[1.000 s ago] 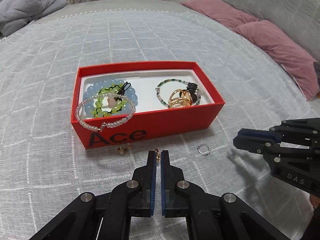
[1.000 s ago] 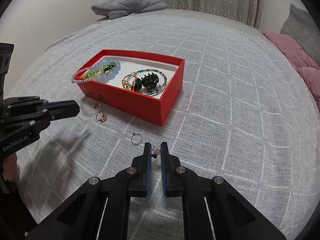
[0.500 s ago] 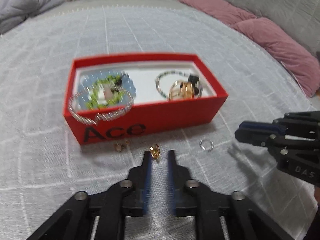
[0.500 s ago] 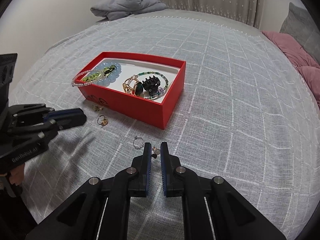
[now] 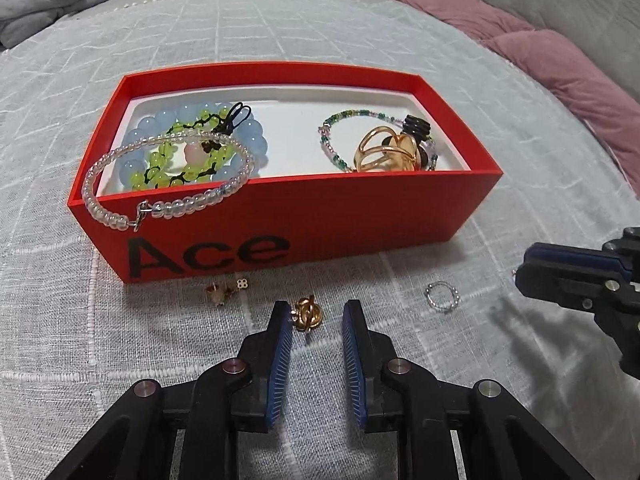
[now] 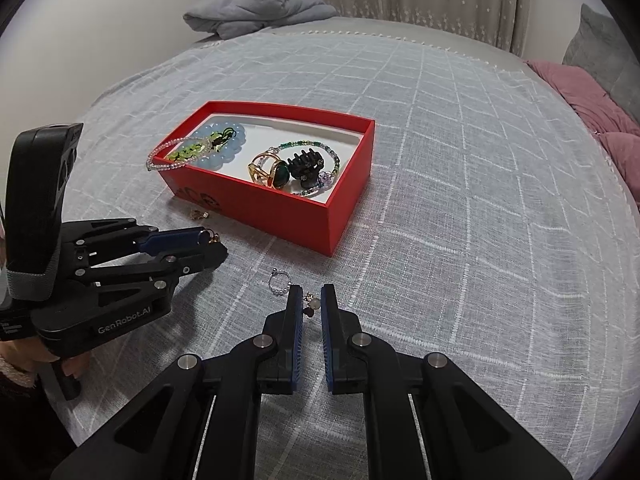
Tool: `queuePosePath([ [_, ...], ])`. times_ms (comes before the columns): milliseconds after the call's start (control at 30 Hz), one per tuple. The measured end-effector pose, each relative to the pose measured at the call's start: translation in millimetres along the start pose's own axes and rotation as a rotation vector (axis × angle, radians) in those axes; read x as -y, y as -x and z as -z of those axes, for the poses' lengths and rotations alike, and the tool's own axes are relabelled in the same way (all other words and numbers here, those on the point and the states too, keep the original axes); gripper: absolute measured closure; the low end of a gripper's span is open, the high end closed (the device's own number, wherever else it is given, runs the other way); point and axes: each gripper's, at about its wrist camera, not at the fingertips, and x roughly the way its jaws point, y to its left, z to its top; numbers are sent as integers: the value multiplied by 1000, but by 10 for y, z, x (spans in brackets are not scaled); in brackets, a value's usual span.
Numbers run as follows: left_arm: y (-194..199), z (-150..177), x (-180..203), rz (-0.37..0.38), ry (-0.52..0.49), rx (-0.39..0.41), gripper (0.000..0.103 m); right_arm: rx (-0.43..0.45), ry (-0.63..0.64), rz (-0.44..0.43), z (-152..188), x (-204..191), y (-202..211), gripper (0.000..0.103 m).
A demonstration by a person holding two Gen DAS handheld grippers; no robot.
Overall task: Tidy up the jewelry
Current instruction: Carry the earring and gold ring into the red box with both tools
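On the bed, over its grey checked cover, a red box marked "Ace" holds the sorted jewelry: a blue bead bracelet with a green one inside it at the left, a gold ring, a thin beaded bracelet and a dark hair claw at the right. A clear bead bracelet hangs over the box's near wall. Just near of the box lie loose pieces: small gold earrings at the left, a gold knot ring in the middle, and a silver ring further right.

The left hand-held gripper has just been opening; its jaws now stand spread with the gold knot ring between them, touching or just beside the left pad, clear of the right one. The right hand-held gripper is pressed nearly together, with a small dangling earring lying in the narrow gap at its tips; whether the pads pinch it cannot be told. The silver ring lies just left of those tips.
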Motion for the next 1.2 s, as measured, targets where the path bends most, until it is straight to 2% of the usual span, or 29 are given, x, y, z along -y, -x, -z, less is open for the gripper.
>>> queuePosePath([
  [67, 5, 7, 18, -14, -3, 3, 86, -1, 0, 0, -1, 1, -4, 94],
  [100, 9, 11, 22, -31, -6, 5, 95, -1, 0, 1, 0, 0, -5, 94],
  [400, 163, -8, 39, -14, -27, 14, 95, 8, 3, 0, -28, -30, 9, 94],
  [667, 549, -125, 48, -5, -35, 105, 95, 77, 10, -15, -158, -90, 197, 94],
  [800, 669, -222, -43, -1, -3, 139, 95, 111, 6, -17, -273, -107, 254, 94],
  [1033, 698, -337, -191, -17, 41, 170, 95, 179, -22, -24, -529, -159, 248, 94],
  [1200, 624, -444, -241, -36, 45, 184, 95, 193, -29, -36, -684, -232, 150, 94],
])
